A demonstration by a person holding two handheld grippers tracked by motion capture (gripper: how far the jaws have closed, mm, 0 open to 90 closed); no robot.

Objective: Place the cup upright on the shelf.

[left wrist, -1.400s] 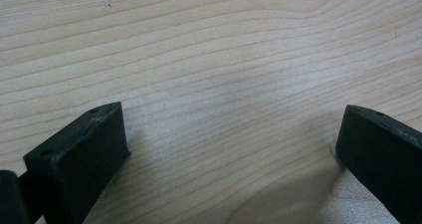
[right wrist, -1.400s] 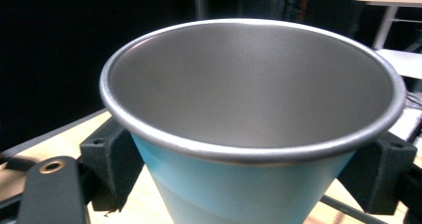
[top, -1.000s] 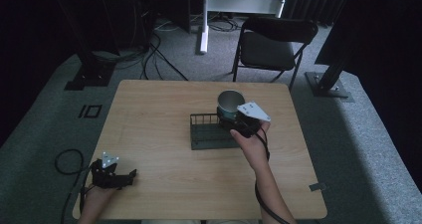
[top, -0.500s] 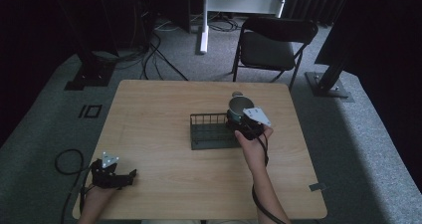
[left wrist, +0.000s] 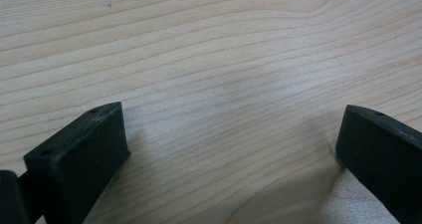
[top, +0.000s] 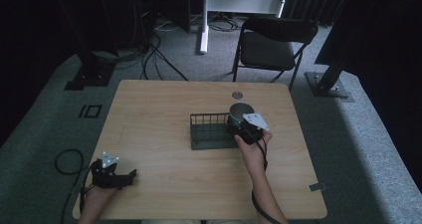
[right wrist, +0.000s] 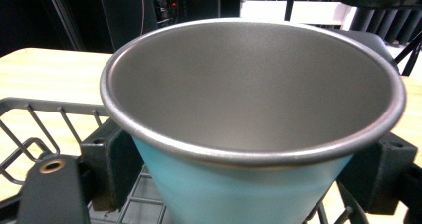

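Over the bench (top: 164,129), largest thing first: nothing on the wood itself has shifted, and my left gripper (top: 130,176) rests where it was a second ago at the near left corner, jaws spread wide over bare grain with nothing between them. Just ahead of my right gripper (top: 238,127) sits the wire rack (top: 211,132), unmoved. What has changed is the right gripper: a second ago it held the cup (right wrist: 249,109) higher and farther back, and now it has come down and toward me, to the rack's right end. Its jaws are closed on the cup's blue wall, one each side, rim up and upright. I judge the cup is nearly seated in the rack, though I cannot tell whether its base touches the wires yet, so release seems premature.
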